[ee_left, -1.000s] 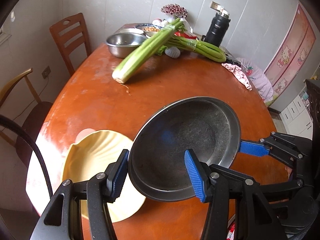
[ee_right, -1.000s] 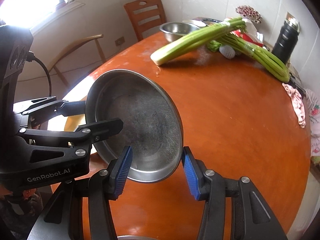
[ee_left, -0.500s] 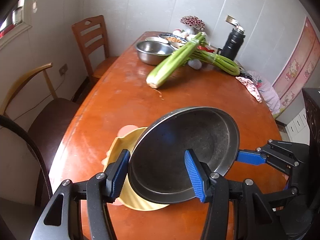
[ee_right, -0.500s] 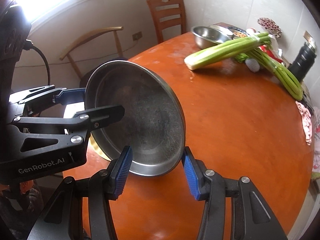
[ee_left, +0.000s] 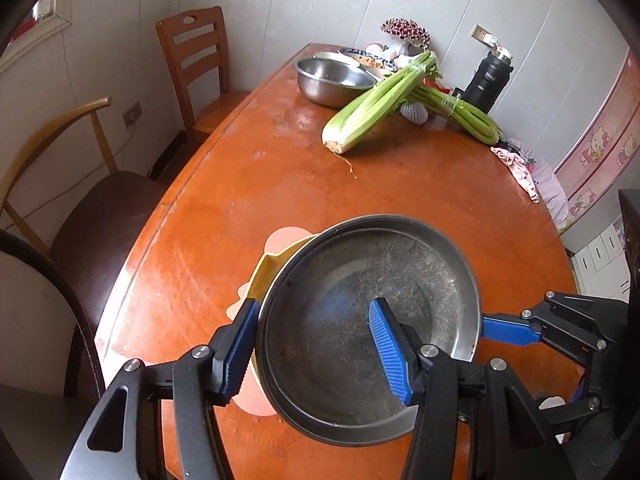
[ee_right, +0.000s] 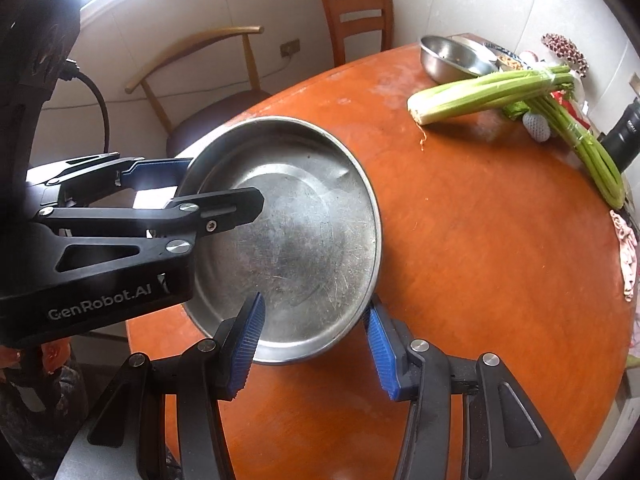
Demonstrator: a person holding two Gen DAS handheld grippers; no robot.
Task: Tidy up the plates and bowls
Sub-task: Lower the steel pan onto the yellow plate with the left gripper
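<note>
A scratched steel plate (ee_left: 372, 312) hangs tilted just above the orange table (ee_left: 260, 184), held at its rim from two sides. My left gripper (ee_left: 313, 303) is shut on its near-left rim, one pad outside and one inside the dish. My right gripper (ee_right: 315, 304) is shut on the steel plate (ee_right: 288, 232) at the near rim in the same way; its blue finger (ee_left: 508, 330) shows at the plate's right edge. Under the steel plate lie a yellow plate (ee_left: 266, 272) and a pink plate (ee_left: 284, 238), both mostly hidden.
At the table's far end stand a steel bowl (ee_left: 332, 80), celery bunches (ee_left: 380, 100), a black flask (ee_left: 488, 84) and small dishes. A pink cloth (ee_left: 520, 168) lies at the right edge. Two chairs (ee_left: 196, 60) stand along the left side.
Both grippers have carried the steel plate leftward and slightly down over the yellow plate, which is now mostly covered. The grips have not changed.
</note>
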